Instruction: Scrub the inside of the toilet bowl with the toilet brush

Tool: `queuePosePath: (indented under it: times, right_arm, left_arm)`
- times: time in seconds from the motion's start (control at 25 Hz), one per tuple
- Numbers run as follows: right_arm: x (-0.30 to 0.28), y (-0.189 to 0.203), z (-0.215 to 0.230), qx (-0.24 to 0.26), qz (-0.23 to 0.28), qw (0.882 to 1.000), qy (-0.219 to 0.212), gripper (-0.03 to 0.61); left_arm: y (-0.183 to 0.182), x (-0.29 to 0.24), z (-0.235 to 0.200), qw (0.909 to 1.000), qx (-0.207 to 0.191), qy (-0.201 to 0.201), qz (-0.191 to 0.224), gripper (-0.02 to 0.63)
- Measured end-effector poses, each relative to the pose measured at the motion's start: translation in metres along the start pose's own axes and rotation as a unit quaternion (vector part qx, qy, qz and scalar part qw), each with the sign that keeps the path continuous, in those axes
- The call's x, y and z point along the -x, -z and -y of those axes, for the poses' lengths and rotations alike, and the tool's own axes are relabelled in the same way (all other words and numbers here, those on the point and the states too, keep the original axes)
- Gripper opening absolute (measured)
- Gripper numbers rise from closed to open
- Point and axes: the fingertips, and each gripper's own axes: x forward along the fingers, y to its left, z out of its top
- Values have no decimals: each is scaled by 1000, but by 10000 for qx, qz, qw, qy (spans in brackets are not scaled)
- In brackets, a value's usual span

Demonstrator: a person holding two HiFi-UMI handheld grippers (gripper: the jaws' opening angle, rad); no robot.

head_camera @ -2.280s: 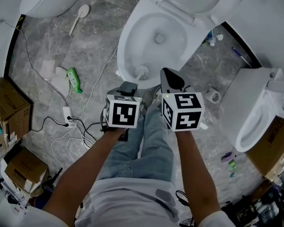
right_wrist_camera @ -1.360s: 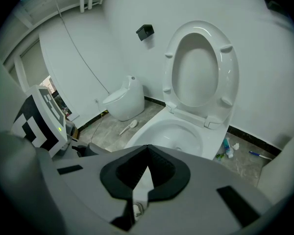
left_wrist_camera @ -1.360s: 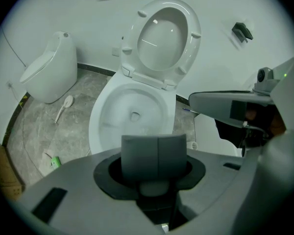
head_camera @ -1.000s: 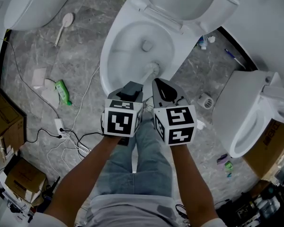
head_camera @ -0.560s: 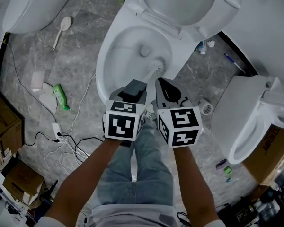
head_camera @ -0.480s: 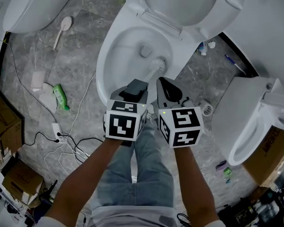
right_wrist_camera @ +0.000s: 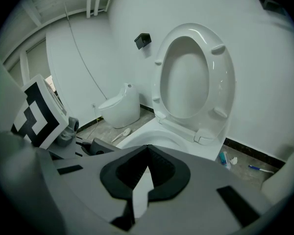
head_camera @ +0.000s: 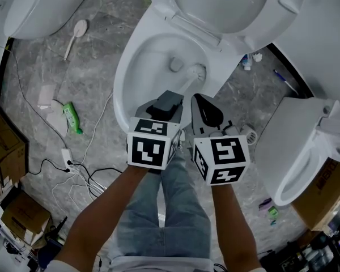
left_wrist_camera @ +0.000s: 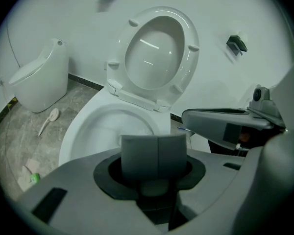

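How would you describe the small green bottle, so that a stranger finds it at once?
Start at the open toilet bowl in the head view. On the grey floor to its left lies the green bottle, beside white scraps. Only it is bright green there.

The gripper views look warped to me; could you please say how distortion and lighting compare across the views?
Left gripper view: strong fisheye, black corners, the raised toilet seat bowed, the left claw blurred up close. Right gripper view: same barrel warp and vignette, soft even light. Head view: dim, flat, hardly any shadows, the toilet bowl sharp.
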Motion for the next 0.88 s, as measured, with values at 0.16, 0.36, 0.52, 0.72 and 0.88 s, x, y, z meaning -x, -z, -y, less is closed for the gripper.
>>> queuePosePath:
  times: [0.16,0.36,0.52,0.72,0.88]
  right_arm:
    - [-4,4,7,-25,13,10000,-1,-2]
    - [-7,13,13,-15,-44,10000,5,-2]
    - [-11,15,17,-9,-85,10000,3,-2]
    - [-18,12,15,33,-107,9999,-47,-2]
    - [-24,8,8,63,-84,9999,-98,-2]
  left_arm:
    - [-9,-10,-3,9999,1,-48,111,156]
    - [-23,-19,-12,9995,-19,-149,270,156]
    - [-34,-22,-25,9989,7,-272,372,156]
    - [-44,-19,-42,9980,68,-419,468,156]
    - [-50,-12,-57,9970,102,-569,512,156]
